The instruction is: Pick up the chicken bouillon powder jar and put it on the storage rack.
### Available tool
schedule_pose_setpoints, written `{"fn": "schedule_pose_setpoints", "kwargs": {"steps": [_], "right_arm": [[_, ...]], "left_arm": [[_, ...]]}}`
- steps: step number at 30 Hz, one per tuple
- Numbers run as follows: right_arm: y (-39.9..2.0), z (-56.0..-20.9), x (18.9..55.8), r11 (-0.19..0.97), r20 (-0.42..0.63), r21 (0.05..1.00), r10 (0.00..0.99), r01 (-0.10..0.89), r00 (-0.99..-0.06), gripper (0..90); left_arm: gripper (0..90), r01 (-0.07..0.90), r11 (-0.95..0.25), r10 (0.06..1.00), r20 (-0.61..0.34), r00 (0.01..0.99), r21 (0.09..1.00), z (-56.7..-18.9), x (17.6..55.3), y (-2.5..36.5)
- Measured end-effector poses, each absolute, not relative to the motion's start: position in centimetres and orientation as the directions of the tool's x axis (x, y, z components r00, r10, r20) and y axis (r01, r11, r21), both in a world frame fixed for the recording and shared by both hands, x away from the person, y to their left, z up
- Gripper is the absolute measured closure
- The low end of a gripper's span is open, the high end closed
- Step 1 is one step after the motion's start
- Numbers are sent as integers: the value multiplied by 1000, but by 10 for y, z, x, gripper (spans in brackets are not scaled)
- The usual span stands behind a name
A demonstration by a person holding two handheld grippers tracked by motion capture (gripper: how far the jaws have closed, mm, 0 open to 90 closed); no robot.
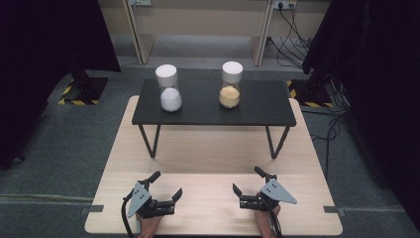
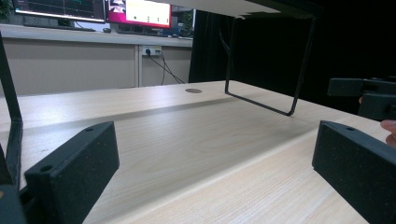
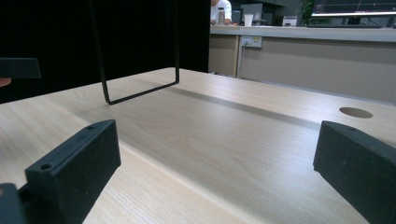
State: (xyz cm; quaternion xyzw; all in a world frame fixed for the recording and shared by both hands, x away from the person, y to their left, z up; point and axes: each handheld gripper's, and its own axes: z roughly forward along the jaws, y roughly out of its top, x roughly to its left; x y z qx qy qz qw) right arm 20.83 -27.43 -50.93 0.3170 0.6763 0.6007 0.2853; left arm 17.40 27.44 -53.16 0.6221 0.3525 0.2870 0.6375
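resting both grippers low on the wooden table [image 1: 213,148], near edge, nothing held. left gripper [image 1: 165,184] has its jaws spread wide with only bare wood between them; right gripper [image 1: 247,184] the same, jaws wide apart and empty. they sit level with each other and angled inward, tips toward one another, which reads to me as a neutral ready pose before a reach. the things i'd go for are well ahead of both tools and higher up: two hourglass-shaped jars on the black shelf [image 1: 257,106] that stands on thin metal legs [image 2: 261,60]. white-filled jar [image 1: 169,88] is forward of my left gripper, tan-filled jar [image 1: 230,85] forward of my right, so each hand lines up with its own jar. both jars upright, well apart from each other, set back from the shelf's front edge. wide jaws make sense: they leave room for the jars. next move needs lift first, to clear the shelf edge.
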Motion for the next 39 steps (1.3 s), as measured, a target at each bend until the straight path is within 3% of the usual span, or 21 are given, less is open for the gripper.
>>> {"fn": "schedule_pose_setpoints", "kwargs": {"steps": [39], "right_arm": [[-276,-509,212,74,10,992,766,104,-643,5]], "left_arm": [[0,79,36,803,-76,592,996,-530,173,272]]}}
